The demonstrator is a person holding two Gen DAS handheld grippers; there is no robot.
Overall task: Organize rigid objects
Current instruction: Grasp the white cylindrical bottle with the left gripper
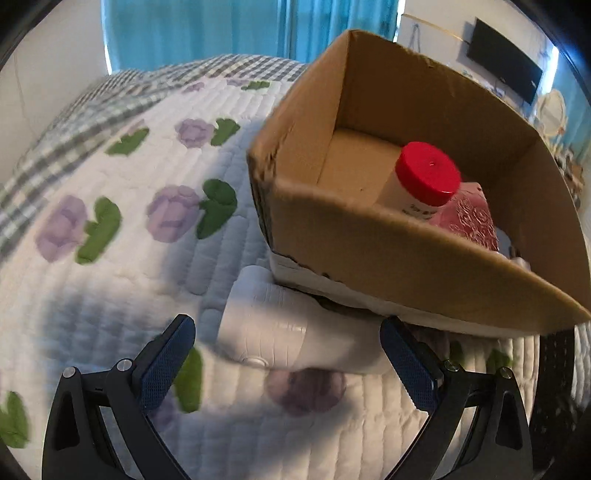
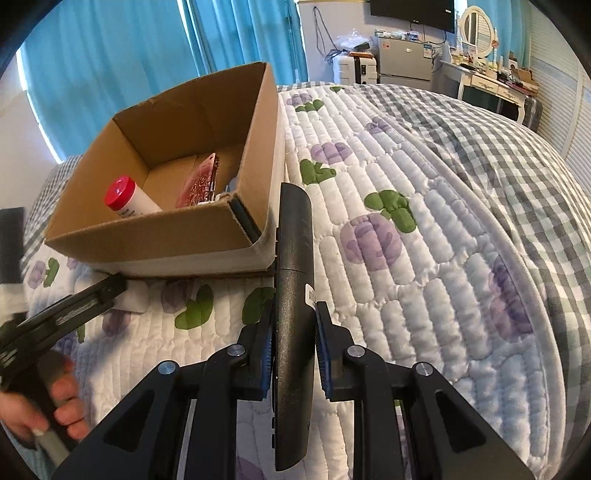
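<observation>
Bedroom; work surface is a bed under a white quilt (image 2: 424, 258) with purple flowers and green leaves, blue curtains (image 2: 122, 55) across the top of both views. Right gripper (image 2: 294, 347), bottom centre of the right wrist view: jaws closed tight on a long black remote control (image 2: 295, 280) held on edge, its far end reaching up toward the near right corner of a cardboard box (image 2: 162, 236) in the left half of the frame. Left gripper (image 1: 288, 365), bottom of the left wrist view: jaws spread wide, gripping nothing; a white plastic object (image 1: 291, 332), blurred, lies on the quilt between and just beyond the fingertips, its far end tucked against the bottom edge of the box (image 1: 406, 258). Box fills the upper right of that frame, open-topped; inside, a white bottle with a red cap (image 1: 424, 177) leaning, and a pink-red patterned item (image 1: 472, 218) just beside it at right. In the right wrist view, lower left corner, a hand (image 2: 48, 406) grips the other tool's handle. Upper right background: dresser with oval mirror (image 2: 478, 29), wall-mounted screen (image 2: 413, 11).
</observation>
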